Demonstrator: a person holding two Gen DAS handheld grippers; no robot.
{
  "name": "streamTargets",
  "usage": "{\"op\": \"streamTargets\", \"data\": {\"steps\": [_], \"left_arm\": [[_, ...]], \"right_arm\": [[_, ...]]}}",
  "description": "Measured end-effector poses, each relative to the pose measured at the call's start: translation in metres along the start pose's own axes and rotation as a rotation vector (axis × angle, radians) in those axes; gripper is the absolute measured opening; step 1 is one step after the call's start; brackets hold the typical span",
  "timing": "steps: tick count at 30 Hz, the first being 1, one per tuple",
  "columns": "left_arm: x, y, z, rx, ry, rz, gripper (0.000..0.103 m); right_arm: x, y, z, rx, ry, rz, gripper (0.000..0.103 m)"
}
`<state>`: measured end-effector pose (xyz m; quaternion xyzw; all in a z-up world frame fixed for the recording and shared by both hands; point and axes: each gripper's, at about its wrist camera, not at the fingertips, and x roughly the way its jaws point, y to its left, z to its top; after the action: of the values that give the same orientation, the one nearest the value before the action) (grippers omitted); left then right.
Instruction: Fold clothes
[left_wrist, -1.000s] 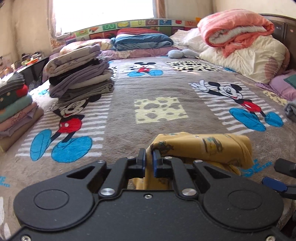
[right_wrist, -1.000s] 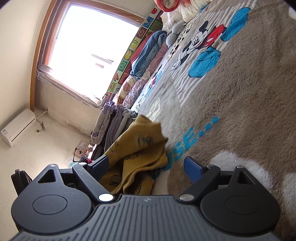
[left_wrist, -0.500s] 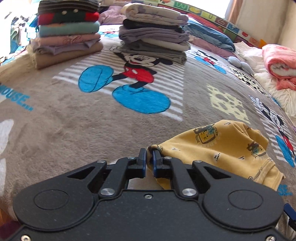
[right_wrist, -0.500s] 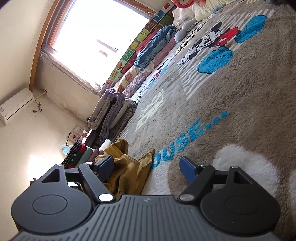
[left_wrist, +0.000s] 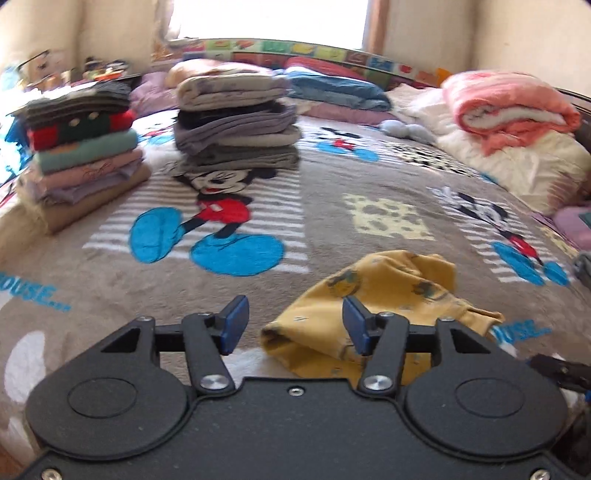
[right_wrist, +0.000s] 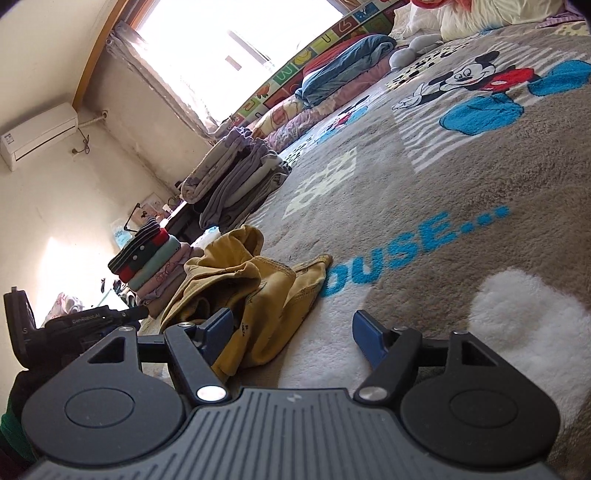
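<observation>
A yellow printed garment lies crumpled on the grey Mickey Mouse blanket, just ahead and right of my left gripper. The left gripper is open and empty, its right pad at the garment's near edge. In the right wrist view the garment lies ahead left of my right gripper, which is open and empty; its left fingertip is next to the cloth. The right gripper shows at the left view's right edge.
Two stacks of folded clothes stand on the bed's far left: a colourful stack and a grey-purple stack. Pillows and rolled blankets lie along the back and right. A window is behind the bed.
My left gripper has opened and let go of the yellow garment, which now lies on the blanket. The left view swung back towards the bed's middle. The right gripper stays open.
</observation>
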<state>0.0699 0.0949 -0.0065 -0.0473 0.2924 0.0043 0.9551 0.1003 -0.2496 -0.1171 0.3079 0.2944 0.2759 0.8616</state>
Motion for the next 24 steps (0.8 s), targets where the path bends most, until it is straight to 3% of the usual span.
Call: {"op": "streamTargets", "data": {"steps": [5,11,14,18,20,22,24], "left_arm": [[-0.005,-0.044,-0.014,0.158,0.01,-0.059,0.063],[-0.002,-0.061,-0.032,0.094,0.034,-0.077,0.063],[0.006,-0.062,-0.039,0.03,0.051,-0.059,0.063],[0.013,-0.066,-0.048,-0.03,0.057,-0.022,0.063],[0.016,-0.067,-0.05,-0.044,0.056,-0.013,0.054],[0.021,-0.065,-0.052,-0.058,0.061,-0.012,0.028],[0.022,-0.06,-0.051,-0.05,0.051,0.008,0.019]], "right_arm": [[0.001,0.005,-0.002,-0.024,0.006,-0.003,0.072],[-0.002,0.025,0.002,-0.156,-0.047,0.021,0.069],[0.008,0.043,0.008,-0.301,-0.066,0.013,0.061],[0.023,0.053,0.011,-0.394,-0.053,-0.014,0.053],[0.028,0.055,0.012,-0.421,-0.055,-0.027,0.048],[0.033,0.057,0.014,-0.455,-0.053,-0.027,0.046],[0.04,0.058,0.015,-0.495,-0.043,-0.032,0.046]]}}
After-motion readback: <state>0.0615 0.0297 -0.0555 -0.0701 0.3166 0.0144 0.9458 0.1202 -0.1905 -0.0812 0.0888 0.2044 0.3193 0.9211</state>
